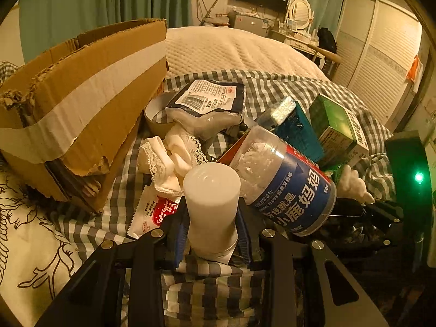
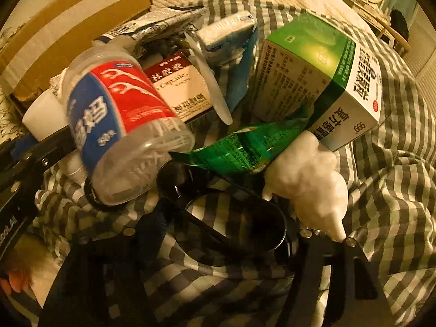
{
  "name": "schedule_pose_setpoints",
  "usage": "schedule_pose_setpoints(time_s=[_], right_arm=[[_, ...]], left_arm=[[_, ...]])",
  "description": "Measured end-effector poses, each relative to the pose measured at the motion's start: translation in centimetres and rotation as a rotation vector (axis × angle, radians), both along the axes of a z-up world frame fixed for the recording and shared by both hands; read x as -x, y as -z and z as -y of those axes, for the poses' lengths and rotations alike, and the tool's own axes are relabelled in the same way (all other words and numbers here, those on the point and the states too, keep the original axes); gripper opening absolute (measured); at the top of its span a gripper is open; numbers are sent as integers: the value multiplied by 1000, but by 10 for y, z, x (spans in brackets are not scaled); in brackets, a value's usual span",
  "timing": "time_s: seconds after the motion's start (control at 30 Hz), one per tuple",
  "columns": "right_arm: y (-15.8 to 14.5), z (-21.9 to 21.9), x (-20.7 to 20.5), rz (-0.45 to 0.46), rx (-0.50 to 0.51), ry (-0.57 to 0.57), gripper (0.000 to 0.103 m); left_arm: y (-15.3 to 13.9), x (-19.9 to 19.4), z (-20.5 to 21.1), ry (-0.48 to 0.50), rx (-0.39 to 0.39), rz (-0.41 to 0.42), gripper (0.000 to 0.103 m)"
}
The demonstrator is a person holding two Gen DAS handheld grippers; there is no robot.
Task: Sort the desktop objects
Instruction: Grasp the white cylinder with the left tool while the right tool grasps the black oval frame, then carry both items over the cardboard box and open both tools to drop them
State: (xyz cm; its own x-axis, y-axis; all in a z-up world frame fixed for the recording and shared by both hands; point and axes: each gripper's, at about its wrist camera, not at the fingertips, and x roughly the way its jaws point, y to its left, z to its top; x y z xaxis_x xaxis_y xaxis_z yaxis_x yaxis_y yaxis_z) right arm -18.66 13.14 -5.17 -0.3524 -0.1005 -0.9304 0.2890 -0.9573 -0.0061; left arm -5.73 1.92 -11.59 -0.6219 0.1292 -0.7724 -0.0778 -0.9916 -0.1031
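Observation:
My left gripper (image 1: 211, 219) is shut on a white cylindrical bottle (image 1: 211, 199) and holds it upright over the checked cloth; the bottle also shows in the right wrist view (image 2: 43, 117). A clear dental-floss jar with a blue and red label (image 1: 286, 179) leans against it on the right. My right gripper (image 2: 218, 226) stands around a pair of black sunglasses (image 2: 234, 218); its jaws look open, with the glasses lying between them. A white figurine (image 2: 308, 185), a green wrapper (image 2: 245, 147) and a green-white medicine box (image 2: 321, 73) lie just beyond it.
A taped cardboard box (image 1: 81, 109) stands at the left. A pile holds a white lace cloth (image 1: 169, 158), a red-white sachet (image 1: 152, 212), a tape roll (image 1: 155, 120), a dark packet (image 1: 209, 100), a blue box (image 1: 297, 130) and a red-white capsule box (image 2: 179, 87). A bed lies behind.

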Motion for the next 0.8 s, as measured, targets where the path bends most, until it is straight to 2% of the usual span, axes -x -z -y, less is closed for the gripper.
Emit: schedule_pose_setpoints(time_s=[0.27,0.5,0.8], right_arm=[[-28,-8,-30,-129,39,2,67],[-53,-20,-64,-153,91,20,67],[-101,-28,-86,-234,135,3,67]], left_arm=[[-19,-24,1,0,29,-71,32],[-32,-43,14,6,-21,-76,33],[-77,-70,33,-6,-66,-140,33]])
